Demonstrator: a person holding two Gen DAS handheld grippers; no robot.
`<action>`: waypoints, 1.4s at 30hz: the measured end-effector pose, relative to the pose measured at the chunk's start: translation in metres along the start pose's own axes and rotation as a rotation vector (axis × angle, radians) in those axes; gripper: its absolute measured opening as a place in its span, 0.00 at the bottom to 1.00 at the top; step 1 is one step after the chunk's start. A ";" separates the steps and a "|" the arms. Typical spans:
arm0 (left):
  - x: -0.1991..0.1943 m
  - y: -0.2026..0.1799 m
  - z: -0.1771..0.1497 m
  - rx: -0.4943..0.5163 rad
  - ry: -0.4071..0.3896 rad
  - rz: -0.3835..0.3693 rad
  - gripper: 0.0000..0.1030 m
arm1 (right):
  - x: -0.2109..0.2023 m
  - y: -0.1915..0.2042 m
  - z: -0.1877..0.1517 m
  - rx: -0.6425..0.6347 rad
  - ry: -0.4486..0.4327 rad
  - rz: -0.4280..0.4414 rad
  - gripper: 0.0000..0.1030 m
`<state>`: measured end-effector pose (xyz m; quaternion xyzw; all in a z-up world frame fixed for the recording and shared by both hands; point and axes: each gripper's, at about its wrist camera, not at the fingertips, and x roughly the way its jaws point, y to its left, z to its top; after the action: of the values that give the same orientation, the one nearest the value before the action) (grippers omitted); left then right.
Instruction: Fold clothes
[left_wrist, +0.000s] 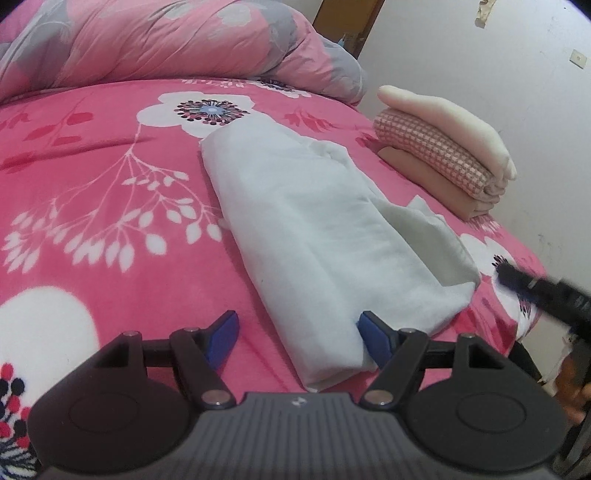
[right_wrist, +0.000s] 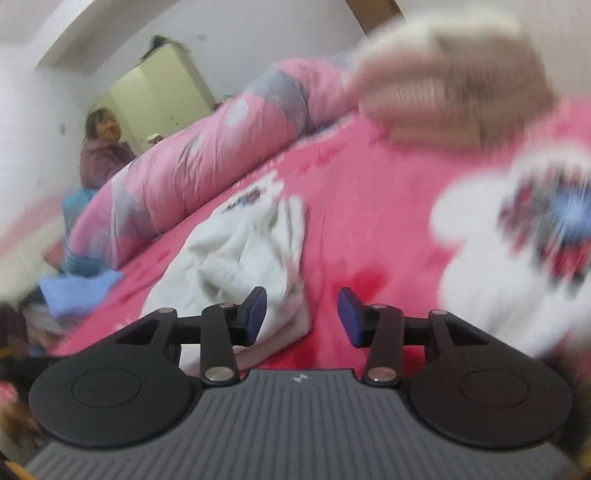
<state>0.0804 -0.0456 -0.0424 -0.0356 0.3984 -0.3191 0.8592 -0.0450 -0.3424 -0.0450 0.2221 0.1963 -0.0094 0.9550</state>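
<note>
A folded pale-blue cloth (left_wrist: 314, 236) is seen on the pink floral bed (left_wrist: 92, 184) — both hand-held grippers, left (left_wrist: 299, 338) and right (right_wrist: 302, 317), are spread, empty.

The blanket (left_wrist: 110, 155) was hot pink with white flowers and leaf sprigs, the folded cloth (left_wrist: 314, 229) on it plain white, the quilt (left_wrist: 166, 40) pink with grey blooms, and the stack (left_wrist: 443, 147) by its right edge cream, pink-and-white check and tan.
</note>
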 end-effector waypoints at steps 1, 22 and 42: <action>0.000 0.000 0.000 0.004 -0.002 0.001 0.71 | -0.003 0.005 0.006 -0.049 -0.017 0.003 0.41; 0.001 0.001 -0.005 0.091 0.007 -0.007 0.67 | 0.084 -0.019 0.024 0.184 0.149 0.129 0.14; 0.002 0.007 -0.010 0.177 -0.013 -0.059 0.67 | 0.203 0.016 0.101 -0.073 0.406 0.156 0.02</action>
<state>0.0776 -0.0392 -0.0525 0.0268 0.3617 -0.3779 0.8518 0.1818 -0.3575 -0.0325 0.1990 0.3672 0.1164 0.9011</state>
